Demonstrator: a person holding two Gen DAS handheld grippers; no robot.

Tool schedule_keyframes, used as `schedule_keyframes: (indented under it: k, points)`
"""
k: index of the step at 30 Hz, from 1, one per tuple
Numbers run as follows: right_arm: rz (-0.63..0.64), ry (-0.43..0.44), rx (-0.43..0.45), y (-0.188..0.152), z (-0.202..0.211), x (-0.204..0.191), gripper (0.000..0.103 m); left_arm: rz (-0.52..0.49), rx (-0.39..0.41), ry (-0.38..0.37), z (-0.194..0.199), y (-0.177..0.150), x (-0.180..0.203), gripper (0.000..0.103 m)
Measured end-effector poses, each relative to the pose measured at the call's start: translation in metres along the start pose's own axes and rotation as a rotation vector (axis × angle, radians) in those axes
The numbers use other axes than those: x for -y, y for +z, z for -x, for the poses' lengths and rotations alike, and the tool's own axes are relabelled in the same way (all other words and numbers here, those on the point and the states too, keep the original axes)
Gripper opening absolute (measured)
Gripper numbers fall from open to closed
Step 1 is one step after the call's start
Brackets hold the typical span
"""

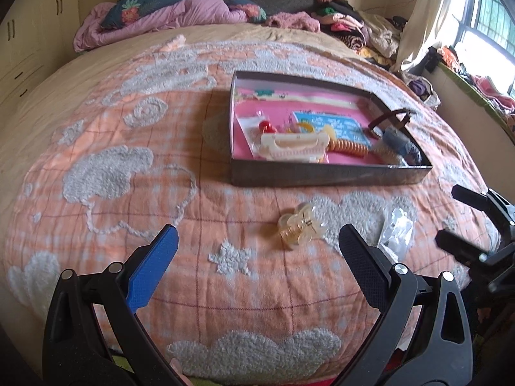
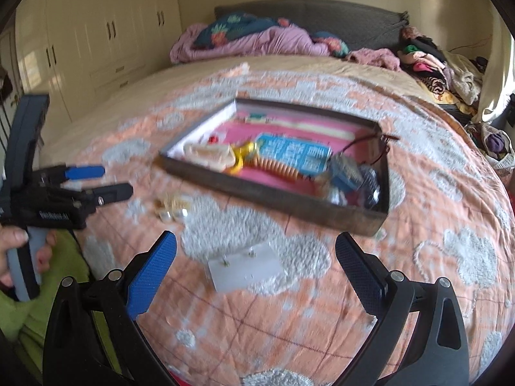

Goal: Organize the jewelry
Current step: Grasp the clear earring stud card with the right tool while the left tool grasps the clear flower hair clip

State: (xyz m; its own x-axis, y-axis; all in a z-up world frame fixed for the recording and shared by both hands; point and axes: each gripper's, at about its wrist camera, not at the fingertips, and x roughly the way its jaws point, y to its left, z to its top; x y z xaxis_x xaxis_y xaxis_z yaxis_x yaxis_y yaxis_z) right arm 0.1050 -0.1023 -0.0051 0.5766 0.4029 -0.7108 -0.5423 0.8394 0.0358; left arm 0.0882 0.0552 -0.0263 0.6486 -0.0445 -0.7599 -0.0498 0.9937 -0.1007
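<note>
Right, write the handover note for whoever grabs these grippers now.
Left gripper: jaws open, empty, aimed at the clear hair claw clip on the quilt.
Right gripper: jaws open, empty, over the small clear packet on the quilt.
Box sits further up the bed, already holding a cream claw clip, an orange spiral tie and other pieces.
Left to do: the clear clip and the packet, both outside the box.
</note>
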Motion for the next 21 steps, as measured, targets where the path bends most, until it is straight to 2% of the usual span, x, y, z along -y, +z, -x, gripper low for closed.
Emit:
schedule_keyframes:
  k: [8,21]
  points:
    - [0.041,-0.006,-0.071,-0.015,-0.030,-0.002,0.098,-0.014,-0.033,-0.006,-0.014,-0.003,0.005,0.093]
    - [0.064,0.008,-0.122,-0.023,-0.065,0.001,0.098,-0.014,-0.085,-0.040,-0.043,-0.003,0.011,0.093]
